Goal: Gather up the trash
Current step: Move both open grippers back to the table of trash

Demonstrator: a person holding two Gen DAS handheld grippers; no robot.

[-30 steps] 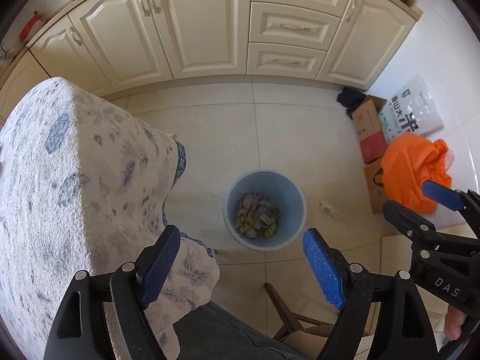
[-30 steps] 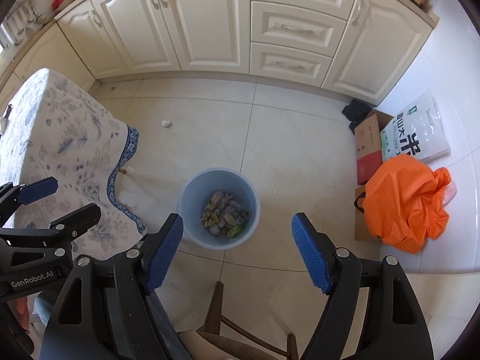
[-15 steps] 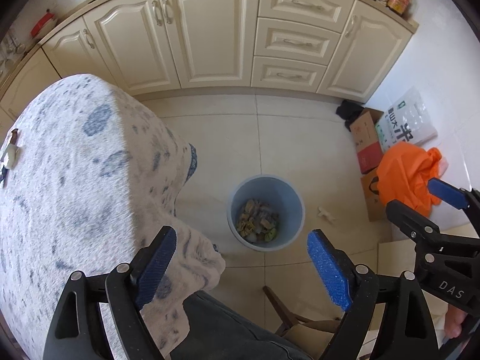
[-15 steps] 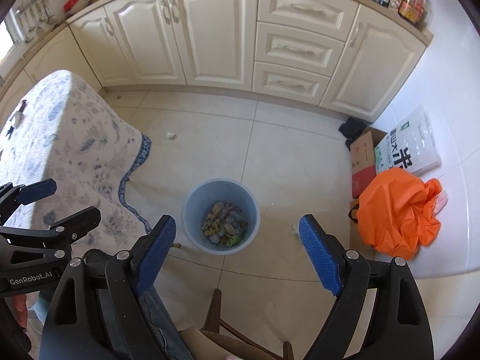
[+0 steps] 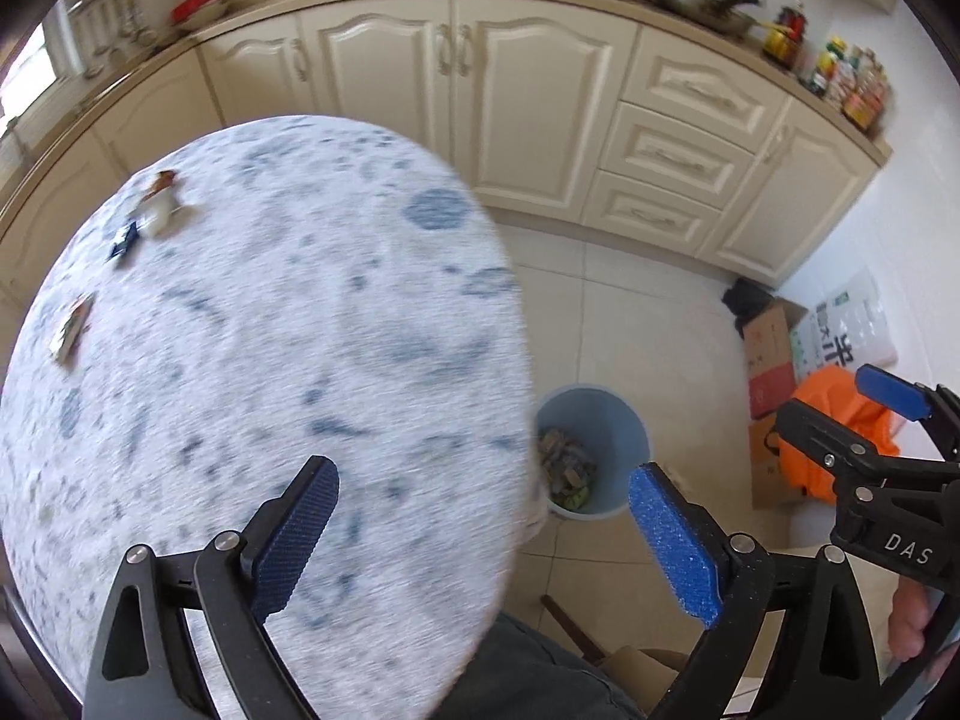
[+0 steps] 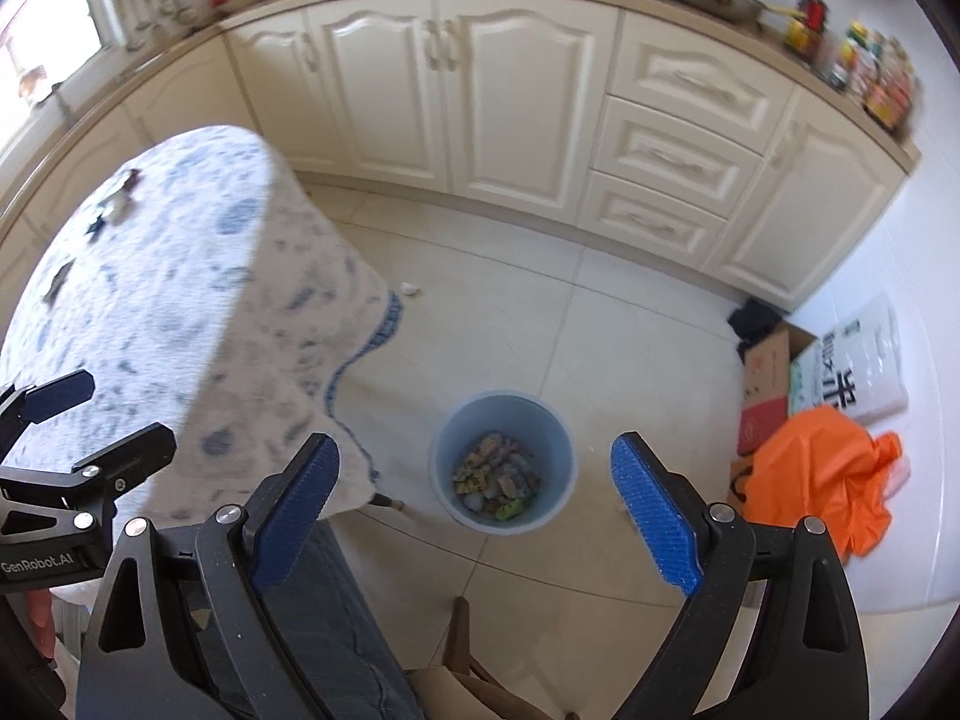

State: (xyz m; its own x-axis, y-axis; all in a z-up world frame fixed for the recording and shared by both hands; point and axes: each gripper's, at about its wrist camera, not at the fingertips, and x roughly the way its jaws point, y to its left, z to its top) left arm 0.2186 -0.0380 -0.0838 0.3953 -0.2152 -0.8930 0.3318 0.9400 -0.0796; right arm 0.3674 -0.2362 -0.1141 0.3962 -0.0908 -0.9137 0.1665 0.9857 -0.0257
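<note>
I have both grippers up with nothing in them: the left gripper [image 5: 483, 531] has its jaws wide apart over the near edge of the cloth-covered surface [image 5: 252, 360], and the right gripper [image 6: 474, 504] has its jaws wide apart above the blue bin [image 6: 503, 471] on the floor. Trash scraps [image 5: 153, 207] lie at the surface's far left.
</note>
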